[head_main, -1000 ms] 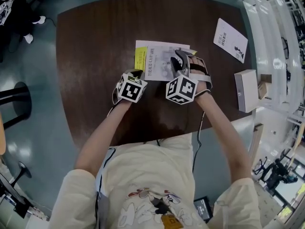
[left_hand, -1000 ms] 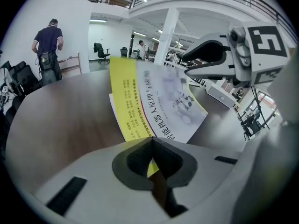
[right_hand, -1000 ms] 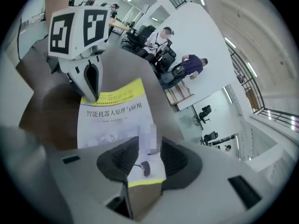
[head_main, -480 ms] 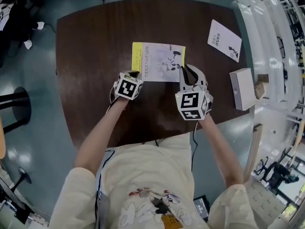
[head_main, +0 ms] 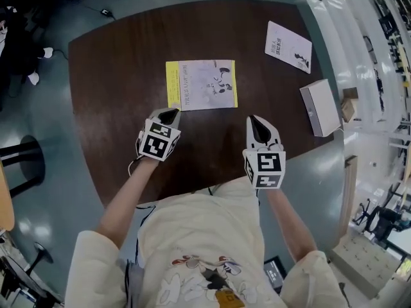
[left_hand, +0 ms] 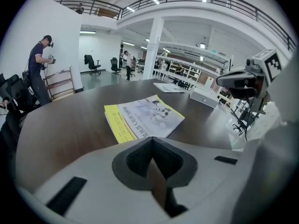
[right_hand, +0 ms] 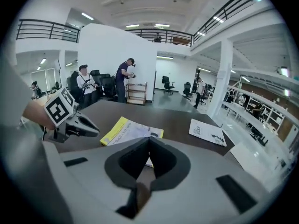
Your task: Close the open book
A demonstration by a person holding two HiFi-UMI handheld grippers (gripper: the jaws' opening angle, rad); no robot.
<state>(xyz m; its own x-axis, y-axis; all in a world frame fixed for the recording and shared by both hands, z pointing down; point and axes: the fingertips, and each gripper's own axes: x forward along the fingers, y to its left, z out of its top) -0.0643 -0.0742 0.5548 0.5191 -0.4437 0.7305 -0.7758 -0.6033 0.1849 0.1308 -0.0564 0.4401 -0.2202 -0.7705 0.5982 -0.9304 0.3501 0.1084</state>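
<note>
The book [head_main: 201, 85] now lies closed, flat on the desk [head_main: 115, 120]. Both grippers have drawn back from it. The left gripper [head_main: 168, 115] is clenched and empty. The right gripper [head_main: 257, 124] has just been closing, with nothing between its jaws.

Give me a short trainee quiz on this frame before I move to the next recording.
1. True or false: the book lies closed on the table.
2. The right gripper is: A open; B shut on nothing; C shut on the book.
3. Fill in: in the head view, the book's yellow strip runs along its ___ edge.
Key: 1 true; 2 B; 3 left.
</note>
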